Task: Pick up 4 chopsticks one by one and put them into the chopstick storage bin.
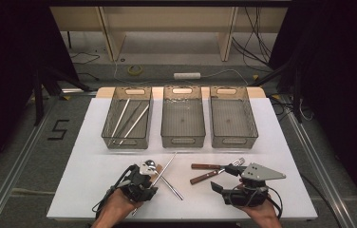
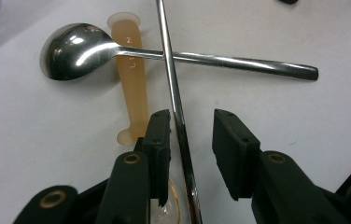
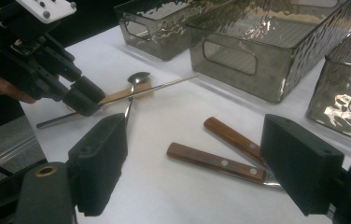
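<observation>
- Left gripper [image 2: 190, 149] is low over the table, jaws apart, astride a metal chopstick [image 2: 176, 100]; the pads aren't on it yet. No earlier frame, so take the gap as it stands.
- The chopstick lies on the white mat [image 1: 86, 190], crossing over a spoon [image 2: 117, 49] and running beside an amber plastic piece [image 2: 134, 84].
- The rod sits nearer one pad than the other. Centre it before you squeeze, or it will likely roll out.
- Keep the pads off the amber piece; it is just beside one jaw and could get pinched along.
- Lift straight up, so the spoon under the crossing isn't dragged.
- The left bin [image 1: 128, 118] already holds similar rods: the probable destination.
- Right gripper [image 3: 197, 163] hangs wide open, empty, above two wooden-handled pieces [image 3: 213, 161]. Keep it parked.
</observation>
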{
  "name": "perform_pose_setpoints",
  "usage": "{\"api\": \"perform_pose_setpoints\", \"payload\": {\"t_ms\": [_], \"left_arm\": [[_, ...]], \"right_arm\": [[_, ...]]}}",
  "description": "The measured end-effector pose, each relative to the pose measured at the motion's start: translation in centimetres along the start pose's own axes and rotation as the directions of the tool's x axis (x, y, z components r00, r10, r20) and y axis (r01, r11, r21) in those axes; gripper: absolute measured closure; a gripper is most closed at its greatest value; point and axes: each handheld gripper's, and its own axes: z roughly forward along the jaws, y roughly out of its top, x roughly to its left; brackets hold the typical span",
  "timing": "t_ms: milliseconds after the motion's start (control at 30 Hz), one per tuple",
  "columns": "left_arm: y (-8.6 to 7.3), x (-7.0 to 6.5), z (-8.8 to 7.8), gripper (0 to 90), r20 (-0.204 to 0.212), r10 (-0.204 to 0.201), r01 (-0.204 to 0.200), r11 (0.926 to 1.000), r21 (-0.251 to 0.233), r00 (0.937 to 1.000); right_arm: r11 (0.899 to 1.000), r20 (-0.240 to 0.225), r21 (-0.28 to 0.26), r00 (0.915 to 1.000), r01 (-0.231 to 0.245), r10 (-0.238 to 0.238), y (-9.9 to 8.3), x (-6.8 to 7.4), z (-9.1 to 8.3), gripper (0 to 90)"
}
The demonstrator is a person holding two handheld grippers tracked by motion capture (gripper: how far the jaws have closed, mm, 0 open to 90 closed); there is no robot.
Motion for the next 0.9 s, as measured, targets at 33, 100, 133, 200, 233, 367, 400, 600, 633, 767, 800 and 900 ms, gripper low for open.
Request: {"api": "perform_pose_setpoints", "payload": {"t_ms": [33,100,133,200,233,367,400,600,633,767,800,900], "left_arm": [[0.0,0.0,0.1,68.6,0.0,-0.001,0.001,1.0,0.0,1.0],[0.1,0.1,0.3,70.2,0.0,-0.006,0.006,1.0,0.005,1.0],[0.1,0.1,0.5,71.1,0.0,-0.006,0.006,0.9999,0.012,1.0],[0.1,0.1,0.7,71.8,0.001,-0.005,0.005,0.9997,0.024,1.0],[0.1,0.1,0.8,72.3,0.002,-0.008,0.008,0.9996,0.026,1.0],[0.1,0.2,1.1,75.0,0.008,-0.006,0.006,0.9992,0.039,0.9999],[0.1,0.2,1.2,76.0,0.003,-0.006,0.006,0.9992,0.04,1.0],[0.1,0.4,1.2,80.8,0.001,-0.019,0.018,0.9991,0.038,0.9998],[0.1,0.5,1.2,82.2,0.001,-0.02,0.02,0.999,0.04,0.9998],[0.1,0.5,1.2,83.6,0.0,-0.029,0.029,0.9991,0.032,0.9996],[0.1,0.5,1.2,83.8,0.0,-0.03,0.03,0.9991,0.031,0.9996],[0.1,0.6,1.1,84.1,0.03,-0.042,0.041,0.9988,0.026,0.9987]], "right_arm": [[1.0,0.0,-0.001,1.0,0.001,-0.001,0.0,0.0,0.0,24.3],[1.0,-0.001,0.0,1.0,0.0,0.0,0.0,0.0,0.0,24.4],[1.0,0.001,0.002,1.0,0.001,-0.001,0.0,0.0,0.1,24.3],[1.0,0.0,0.001,1.0,0.001,-0.001,0.0,0.0,0.1,24.4],[1.0,0.001,0.001,1.0,0.001,-0.001,0.0,0.0,0.1,24.4],[1.0,0.0,0.001,1.0,0.0,0.0,0.0,0.0,0.1,24.4],[1.0,0.0,0.001,1.0,0.0,0.0,0.0,0.0,0.1,24.4],[1.0,-0.001,0.002,1.0,-0.005,0.005,0.0,0.0,0.1,24.5],[1.0,0.001,0.004,1.0,-0.004,0.004,0.0,-0.1,0.1,24.5],[1.0,0.002,0.002,1.0,-0.002,0.002,0.0,-0.1,0.1,24.5],[1.0,0.001,0.001,1.0,-0.002,0.002,0.0,-0.1,0.1,24.5],[1.0,0.001,0.0,1.0,0.0,0.0,0.0,0.0,0.1,24.6]]}}
